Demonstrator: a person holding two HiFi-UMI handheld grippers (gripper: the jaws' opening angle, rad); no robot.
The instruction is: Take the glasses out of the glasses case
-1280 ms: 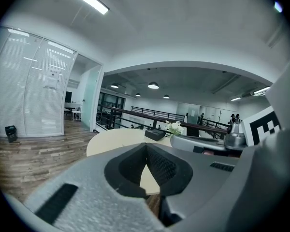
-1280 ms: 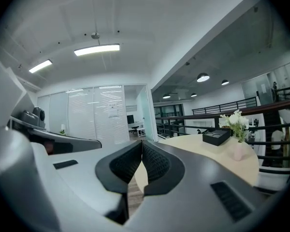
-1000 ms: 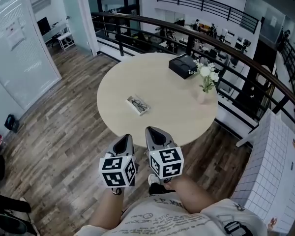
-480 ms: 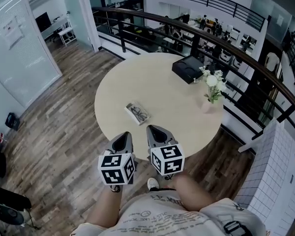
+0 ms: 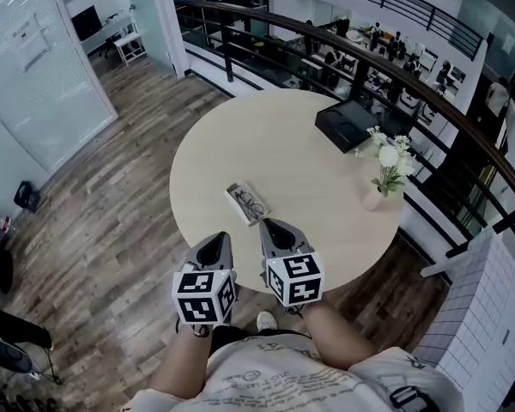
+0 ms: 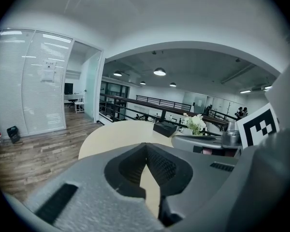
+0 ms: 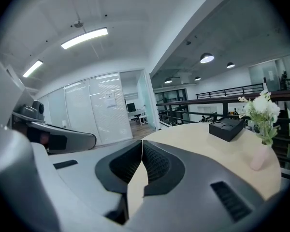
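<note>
Big round worktop [image 5: 283,144] in the middle of the frame. At upper right, a black box [image 5: 348,125], insides too small to tell, beside a vase of white flowers [image 5: 384,168]. Near the lower edge, glasses case [image 5: 237,193] with glasses [image 5: 251,205] inside, small and blurry. Below it, left gripper [image 5: 216,241] and right gripper [image 5: 273,227], both pressed together on nothing.

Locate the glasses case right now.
Head view: the glasses case lies on the round table near its front edge, just ahead of the left gripper and right gripper; the black box and flower vase sit far off to the right.
</note>
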